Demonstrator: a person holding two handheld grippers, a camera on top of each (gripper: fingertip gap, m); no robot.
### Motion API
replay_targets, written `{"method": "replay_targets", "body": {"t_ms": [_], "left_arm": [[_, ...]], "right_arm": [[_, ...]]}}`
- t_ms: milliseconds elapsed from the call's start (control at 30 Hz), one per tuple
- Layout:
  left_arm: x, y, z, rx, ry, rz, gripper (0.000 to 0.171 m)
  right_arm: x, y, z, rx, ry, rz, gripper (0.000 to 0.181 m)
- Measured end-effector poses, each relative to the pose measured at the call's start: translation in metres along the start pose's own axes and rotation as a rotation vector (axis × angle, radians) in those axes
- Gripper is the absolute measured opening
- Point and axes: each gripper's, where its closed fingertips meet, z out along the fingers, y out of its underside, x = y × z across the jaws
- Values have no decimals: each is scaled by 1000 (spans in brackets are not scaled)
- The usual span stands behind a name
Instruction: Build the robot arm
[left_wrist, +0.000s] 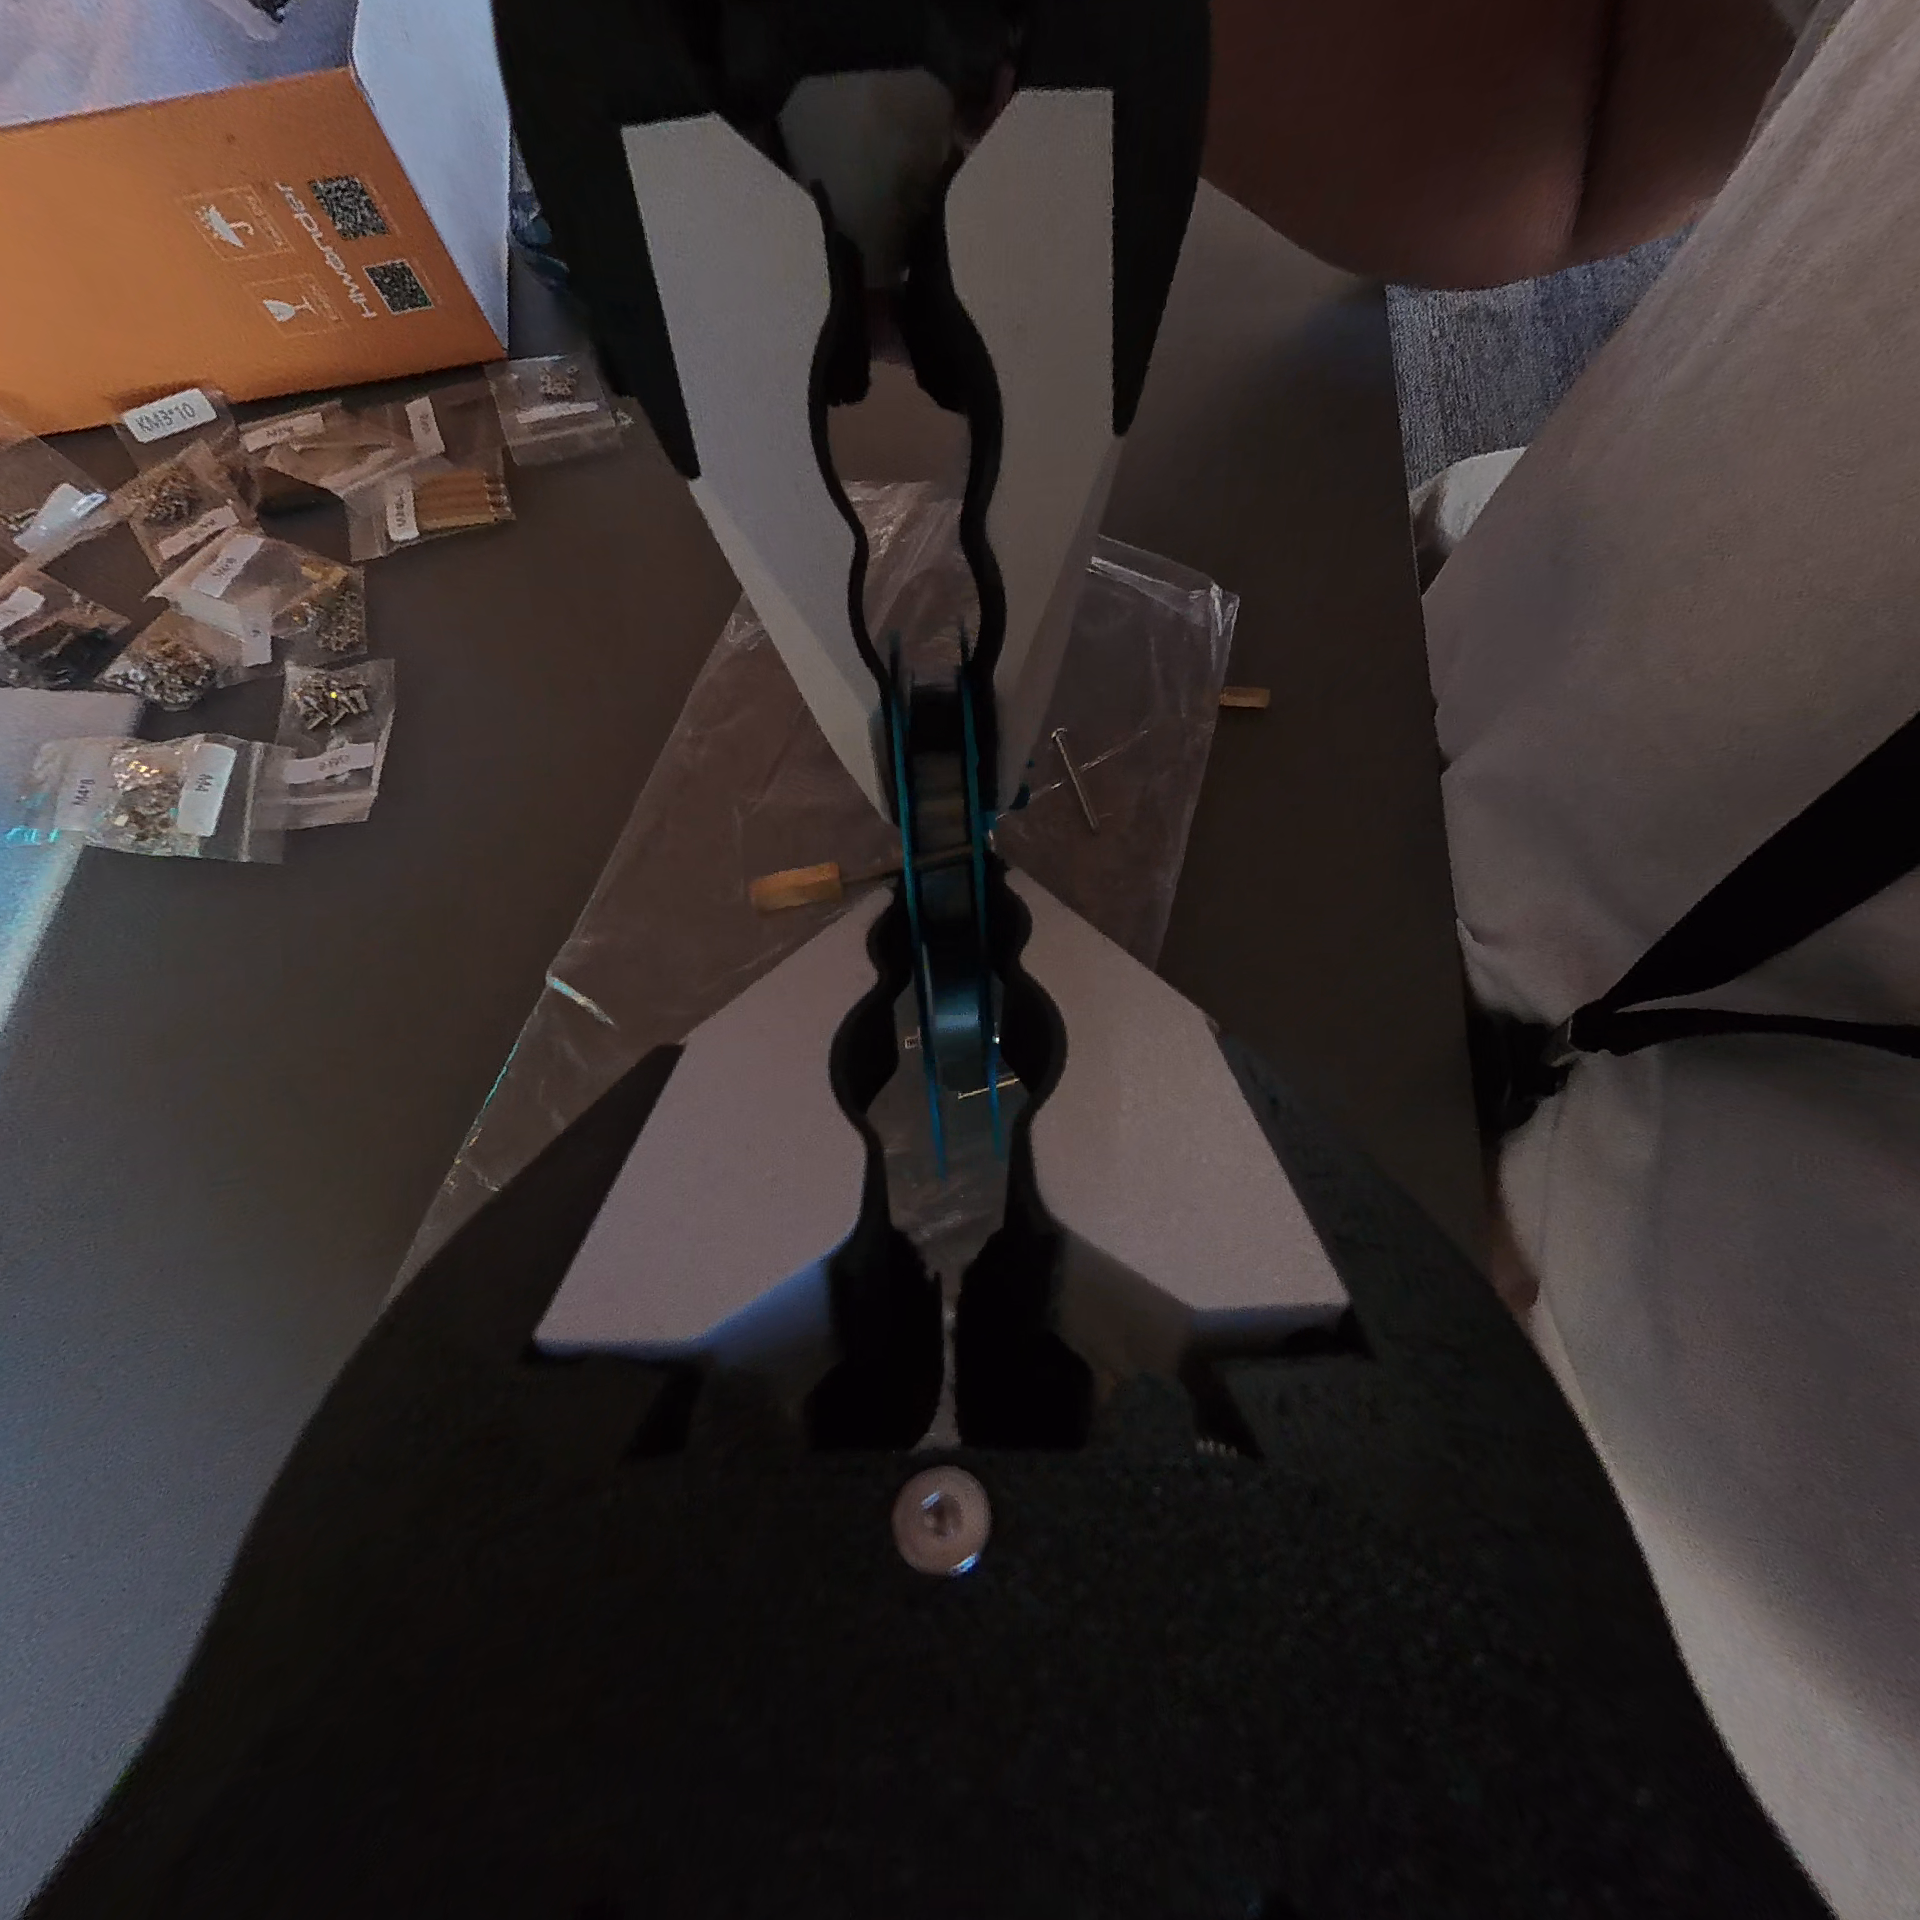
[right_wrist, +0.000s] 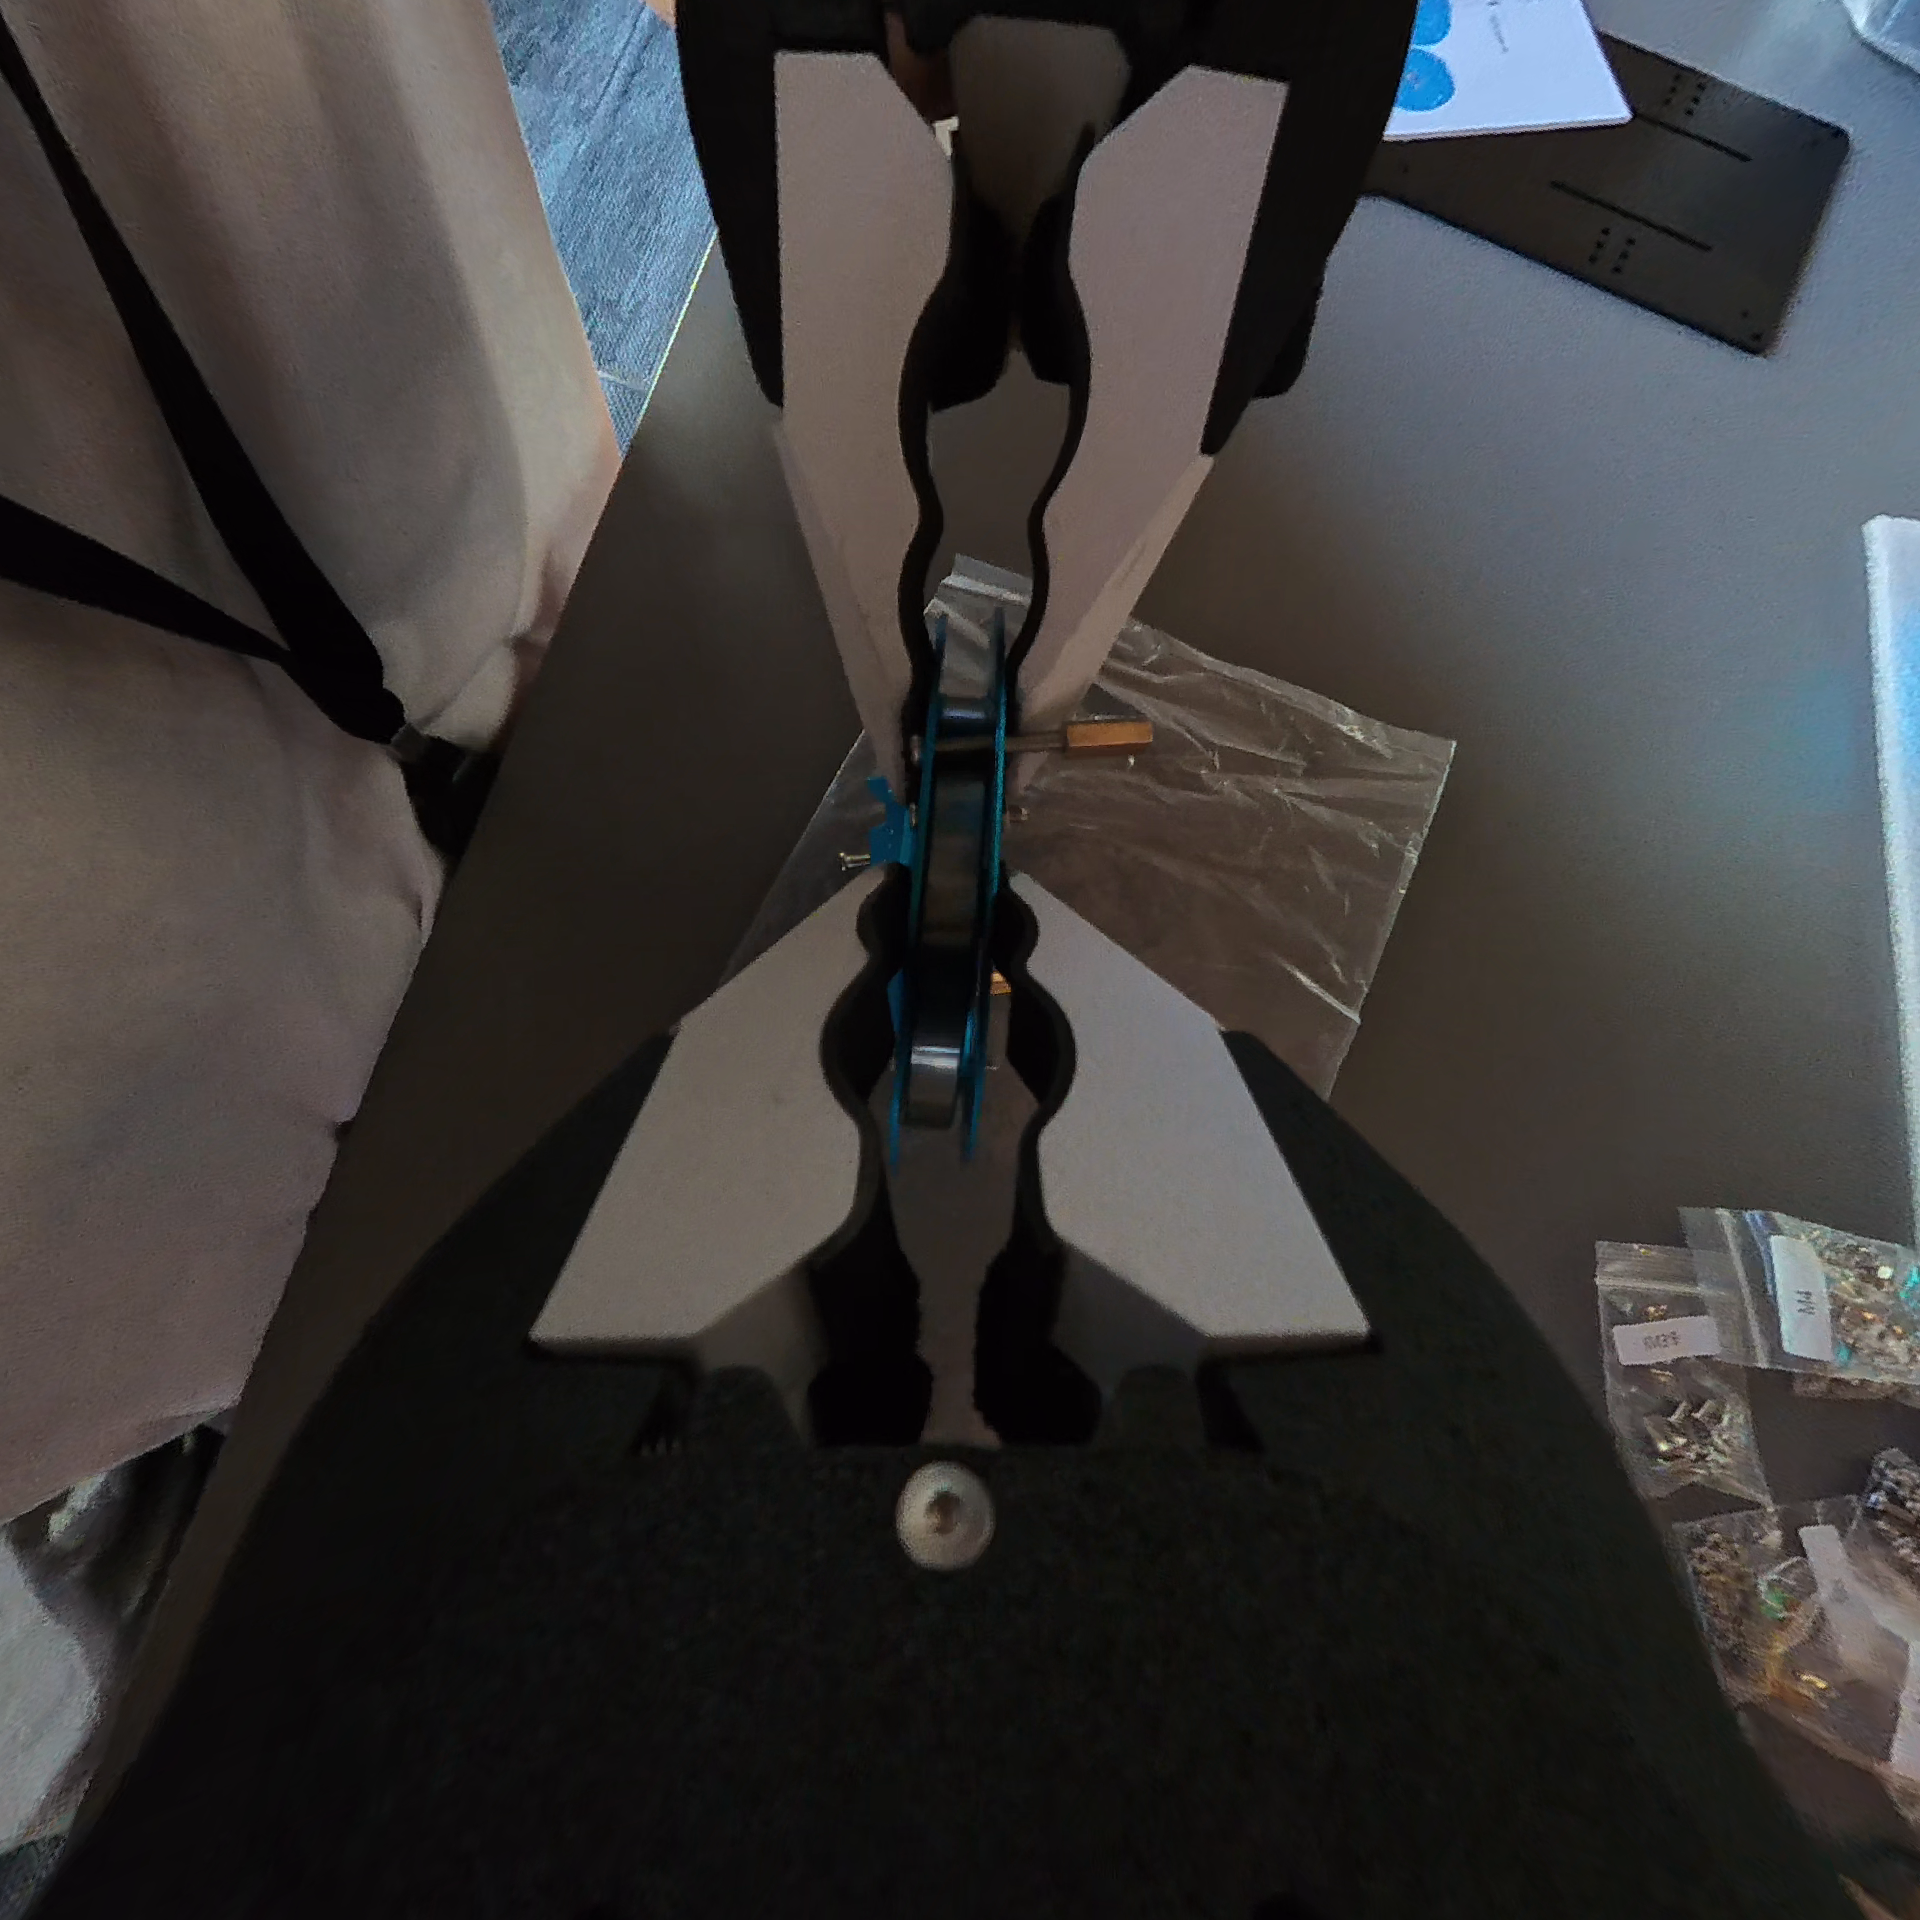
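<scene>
A small assembly of two thin blue plates with a dark part between them (left_wrist: 951, 997) is held above a dark table. My left gripper (left_wrist: 948, 883) is shut on its near end. My right gripper (left_wrist: 940, 769) comes in from the top of the left wrist view, tip to tip with the left, and is shut on the far end. In the right wrist view the same assembly (right_wrist: 951, 935) sits in my right gripper (right_wrist: 940, 894), with the left gripper (right_wrist: 951, 727) opposite. A brass standoff on a screw (right_wrist: 1110, 738) sticks out of its side.
A clear plastic bag (left_wrist: 727, 810) lies under the grippers, with a loose screw (left_wrist: 1075, 779) and brass standoffs (left_wrist: 795, 890) on it. Several small bags of screws (left_wrist: 208, 623) and an orange box (left_wrist: 239, 239) lie left. A black perforated plate (right_wrist: 1621, 208) lies far right. A person's light garment (left_wrist: 1662, 831) borders the table. Less than 4 cm separates the two grippers' tips.
</scene>
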Motion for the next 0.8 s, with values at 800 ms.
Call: {"method": "replay_targets", "body": {"t_ms": [800], "left_arm": [[7, -15, 11, 84, 61, -53, 17]], "right_arm": [[-6, -10, -14, 251, 196, 189, 14]]}}
